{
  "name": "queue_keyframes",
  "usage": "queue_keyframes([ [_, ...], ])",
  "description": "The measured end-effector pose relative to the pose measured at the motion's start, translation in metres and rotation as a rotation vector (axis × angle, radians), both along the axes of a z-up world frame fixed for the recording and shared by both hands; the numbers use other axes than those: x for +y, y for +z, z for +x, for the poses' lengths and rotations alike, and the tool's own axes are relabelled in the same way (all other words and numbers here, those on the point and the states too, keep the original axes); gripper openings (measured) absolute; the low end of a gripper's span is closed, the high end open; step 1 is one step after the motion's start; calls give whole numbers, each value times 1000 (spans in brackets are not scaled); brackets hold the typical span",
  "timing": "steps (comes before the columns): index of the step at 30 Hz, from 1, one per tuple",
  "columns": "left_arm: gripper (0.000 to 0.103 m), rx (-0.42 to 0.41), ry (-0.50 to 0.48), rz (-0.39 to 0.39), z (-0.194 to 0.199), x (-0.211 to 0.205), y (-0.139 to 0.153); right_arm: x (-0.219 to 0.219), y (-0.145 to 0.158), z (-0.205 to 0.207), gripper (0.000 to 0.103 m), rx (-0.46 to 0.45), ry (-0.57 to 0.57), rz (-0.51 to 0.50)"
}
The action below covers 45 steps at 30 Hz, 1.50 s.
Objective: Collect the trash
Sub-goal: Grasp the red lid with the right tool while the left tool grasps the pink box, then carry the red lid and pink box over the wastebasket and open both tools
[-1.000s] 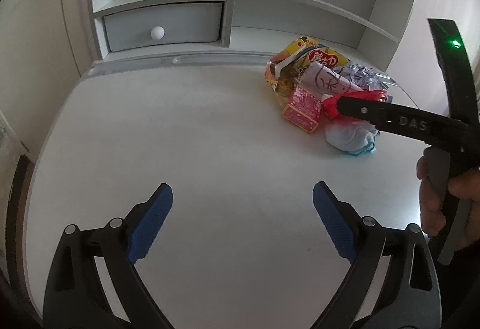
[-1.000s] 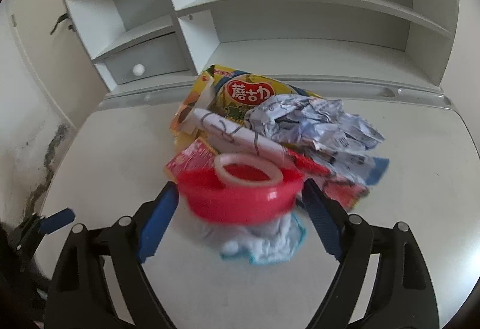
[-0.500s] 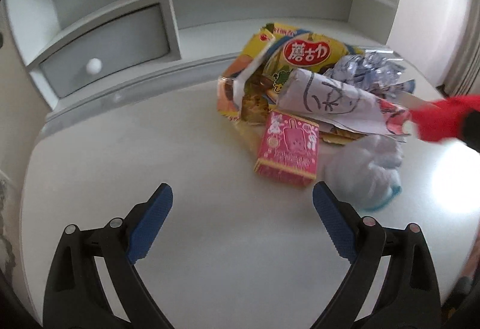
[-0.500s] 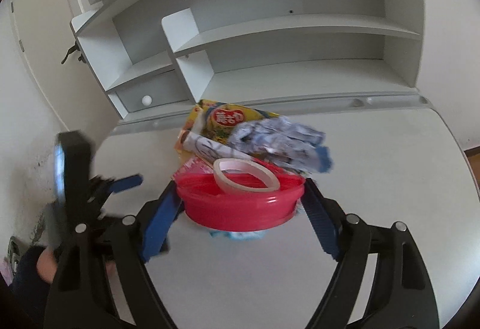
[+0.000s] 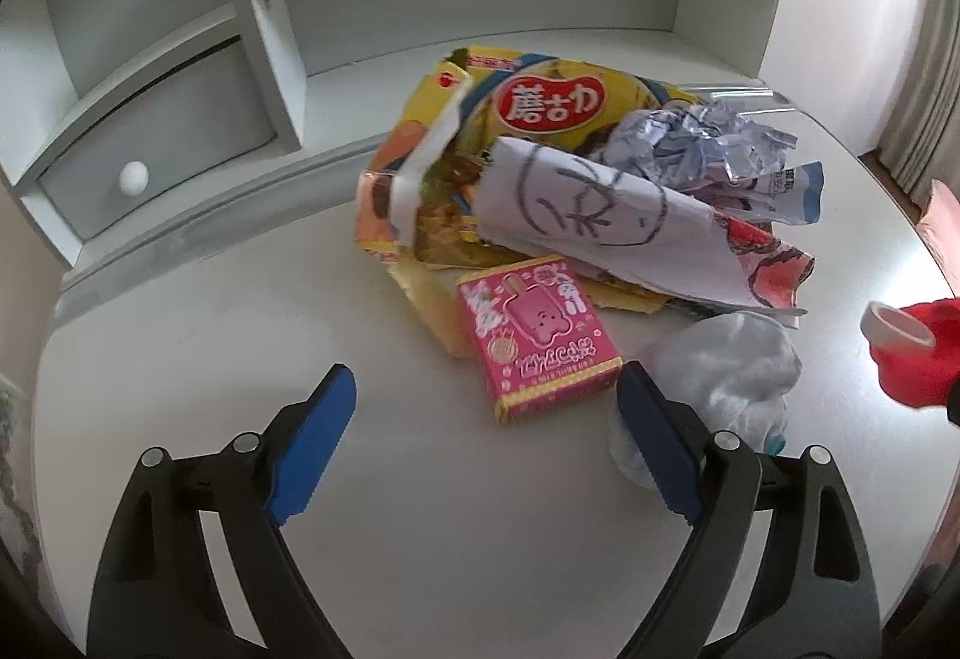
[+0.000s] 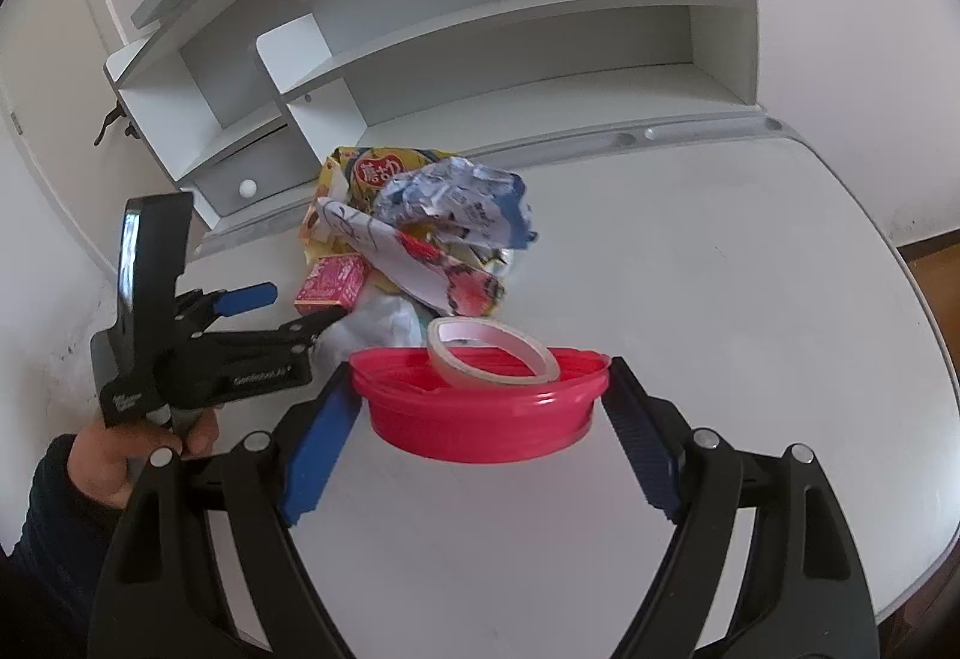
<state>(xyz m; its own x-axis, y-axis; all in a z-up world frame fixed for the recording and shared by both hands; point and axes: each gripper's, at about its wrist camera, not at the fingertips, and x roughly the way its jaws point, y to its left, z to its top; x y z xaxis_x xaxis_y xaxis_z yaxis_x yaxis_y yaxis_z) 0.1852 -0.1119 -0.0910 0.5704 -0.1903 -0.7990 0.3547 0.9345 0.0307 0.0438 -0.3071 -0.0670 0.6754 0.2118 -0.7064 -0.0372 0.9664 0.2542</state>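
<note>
A heap of trash lies on the white desk (image 5: 210, 359): a yellow snack bag (image 5: 540, 101), a scribbled paper (image 5: 600, 215), a crumpled silver wrapper (image 5: 696, 149), a pink candy box (image 5: 537, 335) and a white wad (image 5: 732, 365). My left gripper (image 5: 486, 443) hangs open just short of the pink box, with nothing between its fingers. My right gripper (image 6: 480, 419) is shut on a red bowl (image 6: 480, 413) that carries a roll of tape (image 6: 492, 350), held above the desk near the heap (image 6: 420, 227). The left gripper (image 6: 264, 311) also shows in the right wrist view.
A white hutch with shelves (image 6: 480, 17) and a small drawer with a round knob (image 5: 133, 177) stands behind the heap. A hand (image 6: 120, 455) grips the left tool's handle. The desk's right edge (image 6: 924, 389) curves toward a wooden floor.
My left gripper has moved right and closer to the heap, so the pink box now lies just ahead of it. My right gripper has drawn back from the heap with the red bowl.
</note>
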Motion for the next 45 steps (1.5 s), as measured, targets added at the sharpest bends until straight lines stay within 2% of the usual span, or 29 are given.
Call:
queue_keyframes([
  [4,87,-3,16,12,-1,-6,4,-5,-1,-10,79,0,-10,3],
  [7,87,21,17,-13,0,-10,5,-7,-1,-14,79,1,-13,2],
  [11,86,24,26,7,5,-16,-2,-10,0,-17,79,0,-18,0],
  [14,61,20,29,-3,5,-13,-2,-15,1,-21,79,-2,-27,0],
  [15,41,15,28,1,4,-12,0,-18,1,-22,79,-4,-34,-1],
  [21,41,-49,31,5,-23,-4,22,-41,6,-38,79,-17,-93,5],
  [25,41,-78,12,-45,-49,-4,43,-76,9,-57,79,-25,-179,2],
  [30,41,-116,-132,-115,-89,-53,65,-147,3,-99,79,-15,-369,1],
  [33,41,-114,-273,-154,-120,-104,70,-194,-10,-134,79,7,-496,7],
  [38,41,-47,-523,-215,-181,-207,61,-272,-36,-205,79,46,-711,53],
  [42,41,-39,-681,-223,-228,-270,58,-303,-40,-246,79,39,-796,23],
  [45,41,35,-772,-227,-253,-313,41,-332,-64,-262,79,93,-833,68],
])
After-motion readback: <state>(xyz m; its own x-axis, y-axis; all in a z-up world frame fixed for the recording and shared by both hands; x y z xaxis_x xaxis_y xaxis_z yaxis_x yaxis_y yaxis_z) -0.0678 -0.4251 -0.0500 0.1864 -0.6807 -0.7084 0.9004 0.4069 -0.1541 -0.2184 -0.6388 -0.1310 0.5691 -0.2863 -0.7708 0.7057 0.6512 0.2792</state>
